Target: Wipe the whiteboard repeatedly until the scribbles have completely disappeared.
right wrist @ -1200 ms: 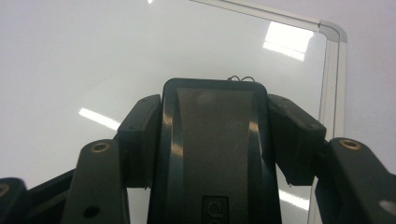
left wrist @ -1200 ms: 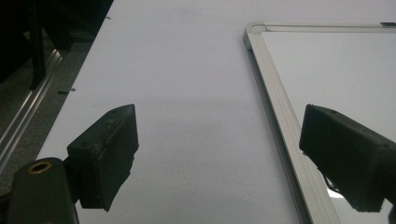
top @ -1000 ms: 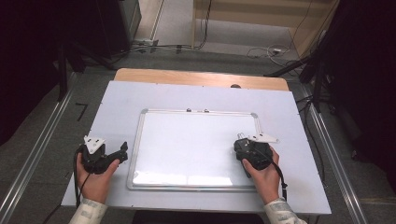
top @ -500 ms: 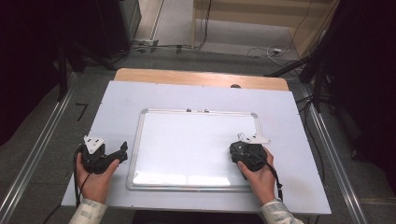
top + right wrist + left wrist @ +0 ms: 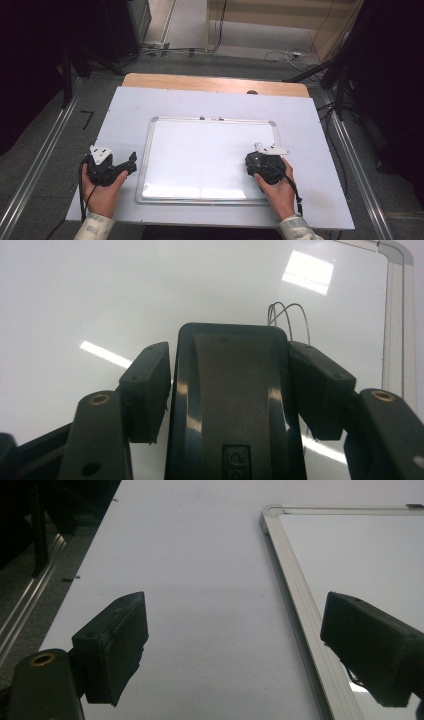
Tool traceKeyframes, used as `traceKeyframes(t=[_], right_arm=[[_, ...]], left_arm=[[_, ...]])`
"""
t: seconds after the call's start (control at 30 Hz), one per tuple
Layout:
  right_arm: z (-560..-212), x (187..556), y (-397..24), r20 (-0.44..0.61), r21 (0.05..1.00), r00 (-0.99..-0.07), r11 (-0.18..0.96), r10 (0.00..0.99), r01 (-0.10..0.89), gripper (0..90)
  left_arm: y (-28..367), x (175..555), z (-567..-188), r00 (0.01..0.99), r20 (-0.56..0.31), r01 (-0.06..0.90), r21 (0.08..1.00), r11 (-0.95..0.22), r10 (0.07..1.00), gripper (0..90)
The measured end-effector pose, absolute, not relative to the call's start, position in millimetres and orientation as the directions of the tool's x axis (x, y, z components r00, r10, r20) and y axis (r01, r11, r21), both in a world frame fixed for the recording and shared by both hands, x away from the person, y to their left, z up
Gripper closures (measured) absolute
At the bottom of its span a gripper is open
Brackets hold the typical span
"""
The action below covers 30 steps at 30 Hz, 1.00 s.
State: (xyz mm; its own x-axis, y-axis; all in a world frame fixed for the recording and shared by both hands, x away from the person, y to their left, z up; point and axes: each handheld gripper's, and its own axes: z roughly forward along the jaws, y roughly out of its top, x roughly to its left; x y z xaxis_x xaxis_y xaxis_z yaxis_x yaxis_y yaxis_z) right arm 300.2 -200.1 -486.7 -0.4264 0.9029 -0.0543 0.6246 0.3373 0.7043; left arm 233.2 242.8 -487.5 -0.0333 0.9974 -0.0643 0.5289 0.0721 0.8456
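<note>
A white whiteboard with a silver frame lies flat on the table. My right gripper rests on its right part. In the right gripper view a black board eraser lies on the whiteboard between the jaws of my right gripper. The jaws have just been opening, and the pads stand close beside the eraser's sides without pressing on it. My left gripper sits on the table just left of the board's frame, open and empty. In its own view the left gripper straddles the frame of the whiteboard.
The pale table top has bare room on all sides of the board. A wooden strip runs along its far edge. Metal rails flank the table on the floor, and cables lie on the floor beyond it.
My right gripper has edged slightly left and toward the person over the board. The left gripper has kept still.
</note>
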Motion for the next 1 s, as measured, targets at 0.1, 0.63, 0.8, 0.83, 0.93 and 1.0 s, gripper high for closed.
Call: traceKeyframes(t=[0.1,0.63,0.8,0.83,0.93,1.0], right_arm=[[-487,300,-200,-0.059,0.703,-0.424,0.339,0.904,0.625,35.9],[-488,304,-204,-0.037,0.709,-0.44,0.334,0.897,0.621,39.1],[-488,309,-206,-0.042,0.71,-0.437,0.335,0.898,0.62,39.2],[-488,310,-206,-0.043,0.71,-0.437,0.335,0.899,0.619,39.2],[-488,315,-209,-0.042,0.713,-0.422,0.323,0.906,0.623,39.2],[-488,318,-211,-0.043,0.712,-0.414,0.318,0.909,0.625,39.2]], left_arm=[[243,233,-487,-0.034,-0.066,0.528,0.846,0.073,0.997,12.5],[243,233,-487,-0.033,-0.065,0.527,0.847,0.072,0.997,12.5],[243,233,-487,-0.031,-0.065,0.526,0.848,0.071,0.997,12.5],[243,233,-487,-0.032,-0.065,0.526,0.847,0.072,0.997,12.4],[243,233,-487,-0.032,-0.063,0.528,0.847,0.07,0.998,12.5],[243,233,-487,-0.032,-0.063,0.528,0.846,0.07,0.998,12.5]])
